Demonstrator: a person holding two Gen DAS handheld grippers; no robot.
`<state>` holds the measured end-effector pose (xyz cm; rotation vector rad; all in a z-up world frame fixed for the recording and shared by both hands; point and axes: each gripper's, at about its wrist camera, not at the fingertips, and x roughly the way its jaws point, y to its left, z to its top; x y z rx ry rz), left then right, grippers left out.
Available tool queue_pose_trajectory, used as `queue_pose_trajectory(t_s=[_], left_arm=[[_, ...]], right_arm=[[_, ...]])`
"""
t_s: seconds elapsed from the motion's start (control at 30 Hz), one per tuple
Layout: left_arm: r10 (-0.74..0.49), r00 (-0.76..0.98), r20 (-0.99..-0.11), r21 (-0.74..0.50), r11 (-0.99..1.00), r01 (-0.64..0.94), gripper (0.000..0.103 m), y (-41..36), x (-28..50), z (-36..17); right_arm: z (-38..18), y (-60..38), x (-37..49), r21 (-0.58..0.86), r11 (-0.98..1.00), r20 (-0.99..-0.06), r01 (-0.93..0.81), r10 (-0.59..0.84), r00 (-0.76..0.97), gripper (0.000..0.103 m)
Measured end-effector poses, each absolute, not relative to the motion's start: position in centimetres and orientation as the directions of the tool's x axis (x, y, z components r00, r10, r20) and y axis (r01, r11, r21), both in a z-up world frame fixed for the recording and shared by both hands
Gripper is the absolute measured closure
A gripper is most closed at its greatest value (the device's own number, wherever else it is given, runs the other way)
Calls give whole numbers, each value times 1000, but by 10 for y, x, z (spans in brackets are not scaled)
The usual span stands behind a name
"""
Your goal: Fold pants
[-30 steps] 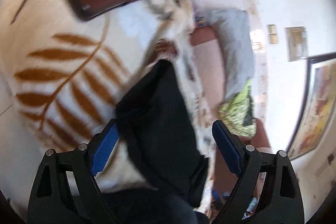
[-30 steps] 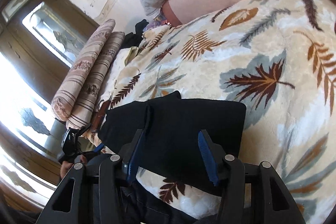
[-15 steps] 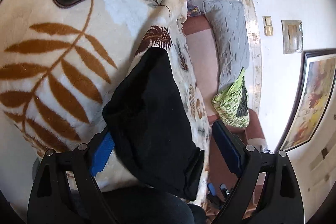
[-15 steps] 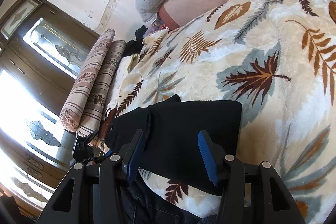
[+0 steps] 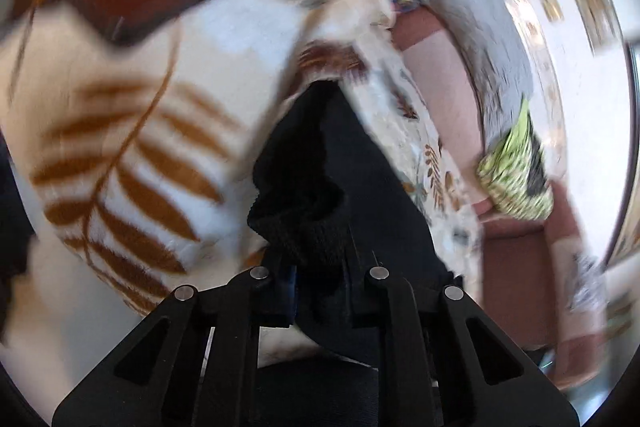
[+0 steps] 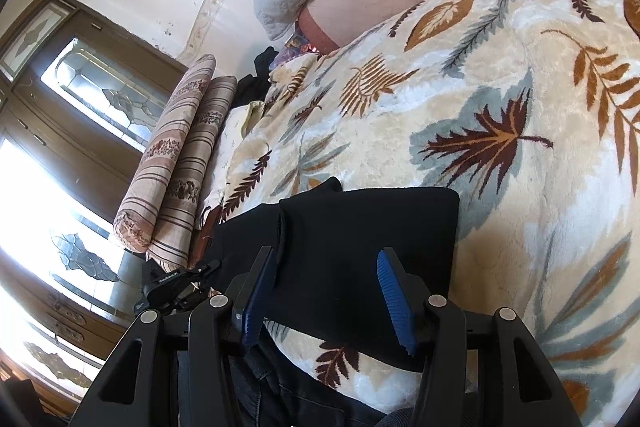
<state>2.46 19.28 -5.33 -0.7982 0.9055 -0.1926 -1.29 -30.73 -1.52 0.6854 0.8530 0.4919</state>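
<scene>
Pants (image 6: 360,247): black, folded on the blanket (image 6: 520,107) at 6 o'clock.
Left tool (image 5: 320,283): jaws closing on a bunched pants edge.
Right tool (image 6: 326,291): half wide, straddling cloth, pinching nothing.
Risk: a thin bite slips, or the lift drags the layers askew.

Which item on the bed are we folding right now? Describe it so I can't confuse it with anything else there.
Find the cream blanket with brown and grey leaf prints covering the bed. At its near edge lie the black pants, folded into a flat block. They are the only plain black piece on the blanket; the left gripper is closing on their bunched end, and the right gripper straddles them, jaws apart.
</scene>
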Motion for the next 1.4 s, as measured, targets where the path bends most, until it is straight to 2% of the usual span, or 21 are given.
queue_pose_trajectory(t_s=[0.1, 0.2, 0.27, 0.33, 0.4, 0.43, 0.47, 0.53, 0.6, 0.67, 0.73, 0.8, 0.87, 0.9, 1.0, 1.2, 1.33, 1.4], left_arm=[[-333, 697, -635, -487, 873, -26, 89, 154, 13, -7], [-245, 780, -576, -229, 964, 134, 88, 95, -10, 32], [-222, 809, -544, -101, 975, 200, 88, 62, -23, 41], [-208, 840, -502, 50, 962, 268, 88, 18, -41, 45], [-198, 859, -472, 170, 936, 309, 88, -17, -54, 41], [-195, 866, -461, 216, 921, 323, 88, -31, -59, 39], [-193, 873, -448, 264, 904, 336, 88, -44, -66, 34], [-188, 891, -412, 361, 865, 349, 88, -64, -84, 24], [-193, 901, -387, 433, 825, 363, 88, -81, -97, 14], [-202, 903, -379, 462, 804, 374, 88, -92, -105, 10], [-220, 899, -377, 486, 780, 395, 88, -103, -111, 6], [-236, 893, -382, 509, 753, 417, 88, -116, -114, 0], [-249, 885, -394, 532, 723, 441, 88, -132, -113, -7], [-254, 881, -399, 541, 711, 450, 88, -139, -112, -10], [-263, 864, -429, 551, 682, 481, 88, -165, -103, -19], [-257, 807, -531, 511, 662, 547, 88, -196, -83, -38], [-302, 737, -604, 431, 654, 622, 81, -189, -79, -50], [-323, 724, -609, 414, 650, 638, 74, -182, -84, -50]], right_arm=[[-12, -307, -16, 710, 691, -503, -139, 634, 587, 52], [-6, -305, -15, 690, 711, -516, -136, 615, 596, 52], [7, -296, -11, 677, 717, -514, -165, 621, 592, 52], [21, -288, -8, 720, 653, -441, -235, 692, 571, 52], [46, -275, -5, 769, 538, -317, -344, 790, 525, 50], [52, -271, -5, 776, 509, -286, -373, 811, 510, 39], [61, -265, -4, 787, 460, -239, -411, 842, 484, 24], [63, -260, 0, 816, 389, -181, -427, 874, 450, 16], [56, -256, 7, 849, 360, -192, -387, 892, 410, 16], [44, -255, 14, 856, 404, -269, -323, 881, 390, 16], [36, -257, 19, 861, 424, -307, -281, 874, 377, 16], [33, -266, 22, 854, 442, -323, -276, 865, 385, 31], [32, -276, 24, 826, 492, -371, -276, 842, 392, 82], [29, -285, 25, 803, 543, -422, -244, 809, 410, 87], [18, -305, 34, 759, 626, -516, -176, 745, 422, 89], [-20, -332, 65, 743, 660, -585, -113, 722, 370, 90], [-54, -327, 79, 720, 689, -639, -87, 707, 303, 89], [-62, -331, 80, 744, 665, -614, -75, 723, 316, 89]])
